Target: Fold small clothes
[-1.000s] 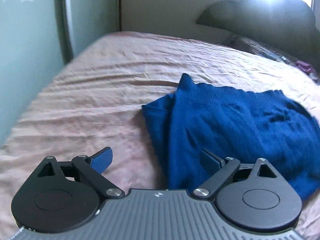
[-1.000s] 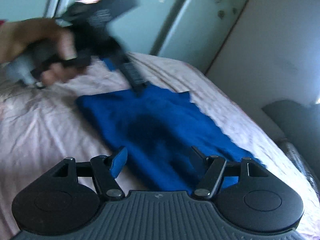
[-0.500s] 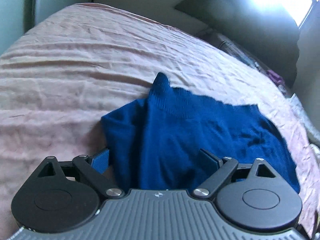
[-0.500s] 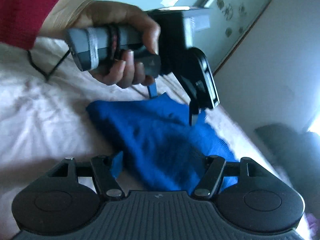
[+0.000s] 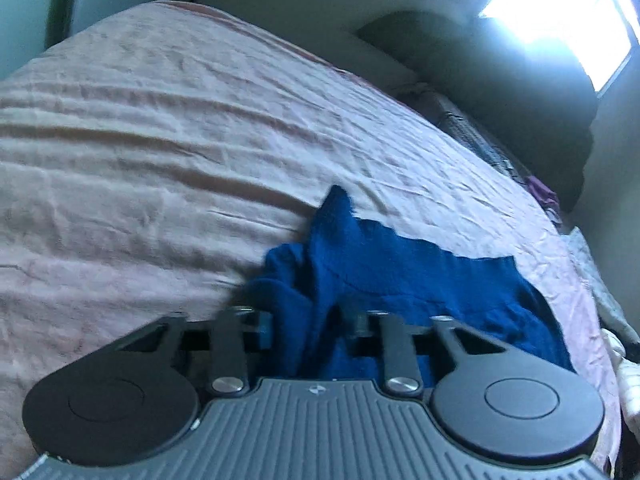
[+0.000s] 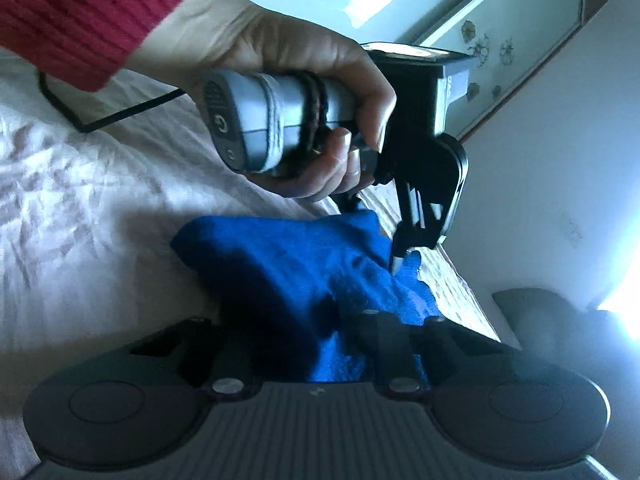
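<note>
A blue knitted garment (image 5: 400,280) lies partly folded on the pink bedsheet (image 5: 160,140). My left gripper (image 5: 314,326) has narrowed its fingers onto the garment's near edge, with blue cloth bunched between them. In the right wrist view the same garment (image 6: 288,268) rises in a hump between my right gripper's (image 6: 304,336) fingers, which are closed in on its cloth. The left gripper (image 6: 394,256) shows there too, held by a hand (image 6: 288,80) in a red sleeve, its tips pressed into the far edge of the garment.
A dark pillow or headboard (image 5: 500,80) and patterned bedding (image 5: 480,140) lie at the far right of the bed. A bright window (image 5: 560,4) glares above. A black cable (image 6: 80,116) trails over the sheet. A wardrobe door (image 6: 500,40) stands behind.
Both grippers have dropped onto the garment and their fingers have closed in from wide open onto the cloth. The garment's edge now bunches up between them.
</note>
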